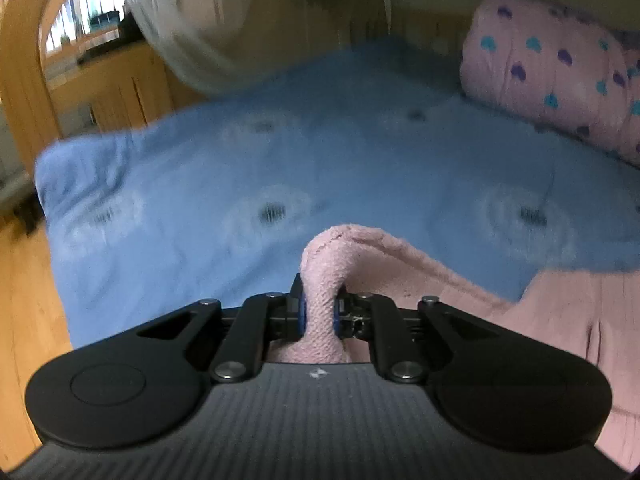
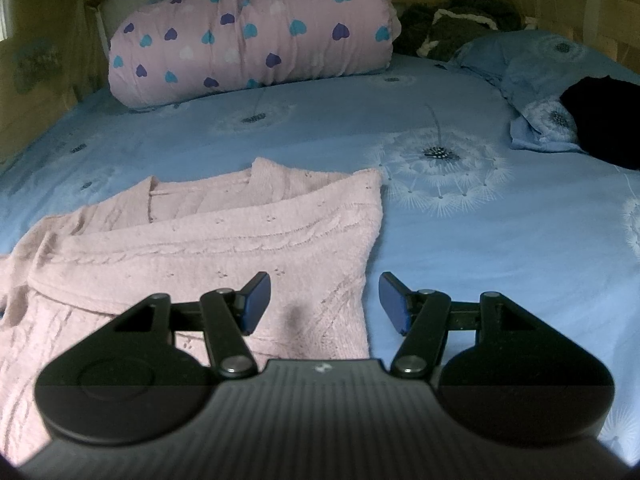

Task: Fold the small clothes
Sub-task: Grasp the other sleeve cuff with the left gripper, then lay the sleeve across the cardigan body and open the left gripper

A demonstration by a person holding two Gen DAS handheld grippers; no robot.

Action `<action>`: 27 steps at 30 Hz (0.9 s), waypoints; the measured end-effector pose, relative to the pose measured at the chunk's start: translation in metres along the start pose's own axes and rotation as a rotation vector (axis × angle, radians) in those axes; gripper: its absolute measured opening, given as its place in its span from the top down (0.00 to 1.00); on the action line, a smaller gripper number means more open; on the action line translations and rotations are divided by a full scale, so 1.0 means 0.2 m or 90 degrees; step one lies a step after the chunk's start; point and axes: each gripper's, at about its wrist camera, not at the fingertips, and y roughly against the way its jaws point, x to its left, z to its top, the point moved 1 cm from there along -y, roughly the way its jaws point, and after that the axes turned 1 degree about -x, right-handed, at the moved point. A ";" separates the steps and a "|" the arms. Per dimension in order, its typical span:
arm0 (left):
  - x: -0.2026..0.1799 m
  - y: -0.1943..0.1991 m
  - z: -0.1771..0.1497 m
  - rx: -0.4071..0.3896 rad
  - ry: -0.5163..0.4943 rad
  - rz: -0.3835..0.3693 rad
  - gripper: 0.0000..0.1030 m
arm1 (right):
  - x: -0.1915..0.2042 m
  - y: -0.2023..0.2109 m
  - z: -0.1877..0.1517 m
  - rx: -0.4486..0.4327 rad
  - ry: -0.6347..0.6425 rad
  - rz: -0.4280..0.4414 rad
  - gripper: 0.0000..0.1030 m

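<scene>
A pale pink knitted cardigan (image 2: 224,240) lies spread on the blue bed sheet (image 2: 480,240). In the left wrist view my left gripper (image 1: 320,312) is shut on a fold of the pink cardigan (image 1: 320,280), which bulges up between the pads and trails off to the right. That view is blurred. In the right wrist view my right gripper (image 2: 324,300) stands open over the cardigan's right edge, with nothing pinched between its blue pads (image 2: 256,300).
A rolled pink quilt with hearts (image 2: 252,36) lies at the head of the bed. A blue pillow (image 2: 540,80), a black cloth (image 2: 604,116) and a dark knitted item (image 2: 452,20) sit at the back right. Wooden floor (image 1: 28,300) lies left of the bed.
</scene>
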 end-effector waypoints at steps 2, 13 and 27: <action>-0.01 0.05 0.07 -0.010 0.001 -0.017 0.87 | 0.00 0.01 0.00 -0.002 -0.002 0.003 0.40; -0.36 0.47 0.18 -0.041 0.059 -0.285 0.87 | 0.00 0.02 0.01 -0.009 -0.004 0.011 0.40; -1.26 0.70 0.02 0.005 -0.029 -0.468 0.87 | -0.02 0.05 0.03 -0.018 -0.023 0.012 0.40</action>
